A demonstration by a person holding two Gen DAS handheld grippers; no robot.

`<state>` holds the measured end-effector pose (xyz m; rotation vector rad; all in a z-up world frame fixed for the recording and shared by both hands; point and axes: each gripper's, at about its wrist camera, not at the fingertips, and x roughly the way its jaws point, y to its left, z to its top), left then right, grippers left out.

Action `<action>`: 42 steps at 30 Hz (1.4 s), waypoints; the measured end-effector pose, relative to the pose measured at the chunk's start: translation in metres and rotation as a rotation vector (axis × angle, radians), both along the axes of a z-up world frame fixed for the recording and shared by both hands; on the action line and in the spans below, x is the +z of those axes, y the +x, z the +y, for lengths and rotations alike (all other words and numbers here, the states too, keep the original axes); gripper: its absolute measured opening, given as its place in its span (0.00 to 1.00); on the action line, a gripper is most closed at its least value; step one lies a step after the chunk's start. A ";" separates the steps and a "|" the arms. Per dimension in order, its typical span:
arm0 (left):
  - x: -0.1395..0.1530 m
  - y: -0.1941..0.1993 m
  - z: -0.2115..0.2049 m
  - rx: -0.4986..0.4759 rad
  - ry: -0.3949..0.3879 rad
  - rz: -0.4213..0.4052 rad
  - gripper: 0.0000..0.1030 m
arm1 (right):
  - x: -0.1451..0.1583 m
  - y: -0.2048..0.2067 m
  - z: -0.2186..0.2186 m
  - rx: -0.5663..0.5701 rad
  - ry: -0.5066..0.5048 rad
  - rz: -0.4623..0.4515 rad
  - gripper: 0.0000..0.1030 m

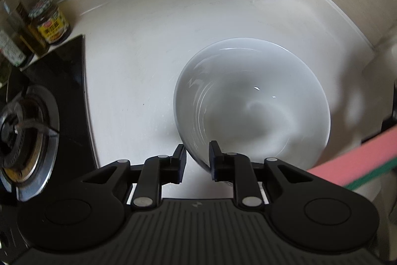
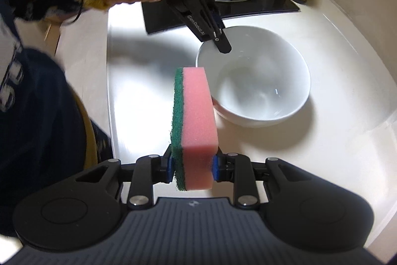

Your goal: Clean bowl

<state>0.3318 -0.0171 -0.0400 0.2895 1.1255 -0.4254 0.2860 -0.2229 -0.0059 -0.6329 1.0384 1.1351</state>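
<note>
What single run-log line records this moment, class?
left hand-held gripper: open, straddling bowl rim | right hand-held gripper: shut on sponge, beside bowl | bowl: upright on counter

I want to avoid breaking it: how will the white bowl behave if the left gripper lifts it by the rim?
The bowl looks glazed and glossy, so probably slippery. It seems ceramic: likely stiff, heavy and fragile. The left gripper straddles one rim only, so it may tilt.
</note>
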 end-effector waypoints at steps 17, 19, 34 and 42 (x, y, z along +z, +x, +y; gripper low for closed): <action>-0.014 0.008 0.005 -0.088 0.071 -0.090 0.24 | 0.024 0.040 -0.012 0.183 -0.315 -0.072 0.23; -0.016 0.006 0.005 -0.087 0.086 -0.112 0.21 | 0.030 0.045 -0.018 0.138 -0.329 -0.112 0.23; -0.017 0.014 0.027 0.088 0.093 -0.124 0.13 | 0.048 -0.007 -0.046 -0.446 0.230 0.110 0.24; -0.017 0.012 0.026 0.113 0.098 -0.137 0.13 | 0.013 -0.001 -0.026 -0.571 0.420 0.309 0.24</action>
